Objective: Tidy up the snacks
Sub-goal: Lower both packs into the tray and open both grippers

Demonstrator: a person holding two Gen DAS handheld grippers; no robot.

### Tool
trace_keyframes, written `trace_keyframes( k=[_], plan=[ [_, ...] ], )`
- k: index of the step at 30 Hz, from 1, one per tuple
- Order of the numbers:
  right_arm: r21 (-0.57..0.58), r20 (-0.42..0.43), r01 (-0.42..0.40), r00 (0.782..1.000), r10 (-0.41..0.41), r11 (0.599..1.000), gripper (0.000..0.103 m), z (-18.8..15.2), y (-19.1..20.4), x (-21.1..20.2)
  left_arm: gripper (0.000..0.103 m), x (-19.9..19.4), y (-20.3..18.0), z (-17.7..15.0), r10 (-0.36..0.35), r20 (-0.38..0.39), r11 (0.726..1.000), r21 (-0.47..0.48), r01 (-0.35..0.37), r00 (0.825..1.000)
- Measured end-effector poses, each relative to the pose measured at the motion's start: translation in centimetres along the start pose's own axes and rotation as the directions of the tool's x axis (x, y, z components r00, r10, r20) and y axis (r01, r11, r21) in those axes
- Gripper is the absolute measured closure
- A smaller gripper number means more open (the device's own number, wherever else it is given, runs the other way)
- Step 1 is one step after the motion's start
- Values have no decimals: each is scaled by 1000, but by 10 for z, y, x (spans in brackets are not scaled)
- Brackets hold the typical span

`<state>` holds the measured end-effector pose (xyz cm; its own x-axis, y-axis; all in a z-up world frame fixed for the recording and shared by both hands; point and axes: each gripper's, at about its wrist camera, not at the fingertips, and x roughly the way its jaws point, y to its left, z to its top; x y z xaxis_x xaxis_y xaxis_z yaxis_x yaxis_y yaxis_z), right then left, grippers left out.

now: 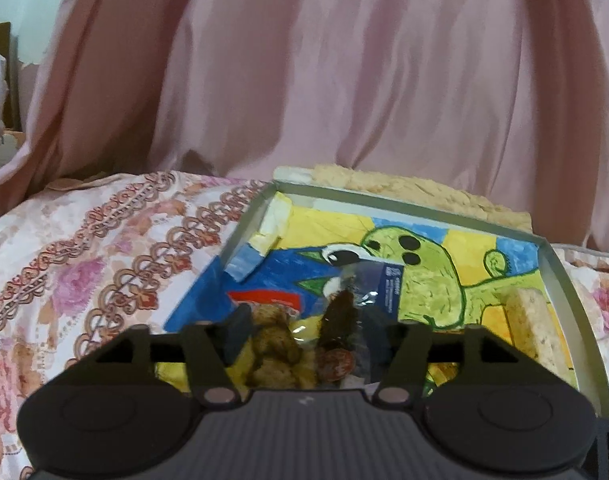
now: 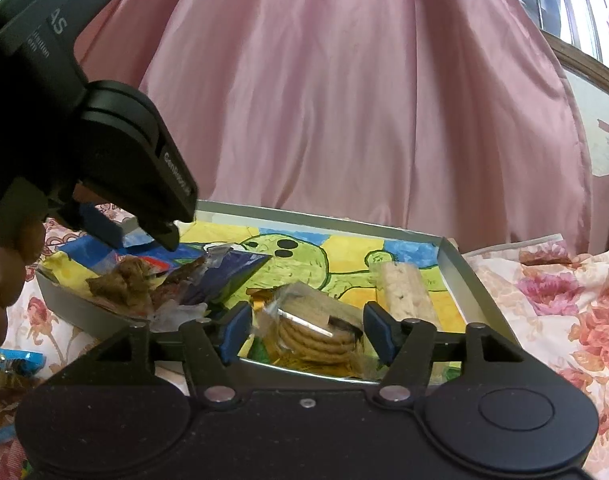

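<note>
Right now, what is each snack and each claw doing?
Left claw: open, over the brown snack packets.
Right claw: open, either side of the cookie pack.
Cookie pack: wrapped, lying in the tray.
Brown snack packets: piled at the tray's left end.
Pale wafer bar: lying flat in the tray.
Tray: open, no lid.

Ahead of me a pink curtain (image 2: 344,100) hangs in long folds behind the bed's floral sheet (image 1: 84,264), with a wood-framed window (image 2: 576,12) letting daylight in at the right and a pale wall (image 1: 20,4) and cardboard (image 1: 0,64) at the left.
</note>
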<state>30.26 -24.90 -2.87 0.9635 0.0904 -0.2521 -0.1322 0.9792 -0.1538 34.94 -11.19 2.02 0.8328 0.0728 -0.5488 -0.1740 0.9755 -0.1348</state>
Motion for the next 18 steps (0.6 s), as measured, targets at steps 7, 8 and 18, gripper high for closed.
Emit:
trace_keyframes(
  k=[7, 8, 18],
  plan=[
    [10, 31, -1, 1000, 1, 1000, 18, 12, 0, -14, 6, -19, 14, 2, 30, 35, 999, -21, -30, 999],
    [9, 39, 1, 999, -1, 1000, 16, 15, 0, -18, 4, -23, 16, 3, 34, 44, 999, -24, -33, 998],
    [40, 157, 60, 985, -66, 997, 1, 45, -2, -74, 1, -82, 45, 12, 39, 109, 998, -60, -32, 993]
  ],
)
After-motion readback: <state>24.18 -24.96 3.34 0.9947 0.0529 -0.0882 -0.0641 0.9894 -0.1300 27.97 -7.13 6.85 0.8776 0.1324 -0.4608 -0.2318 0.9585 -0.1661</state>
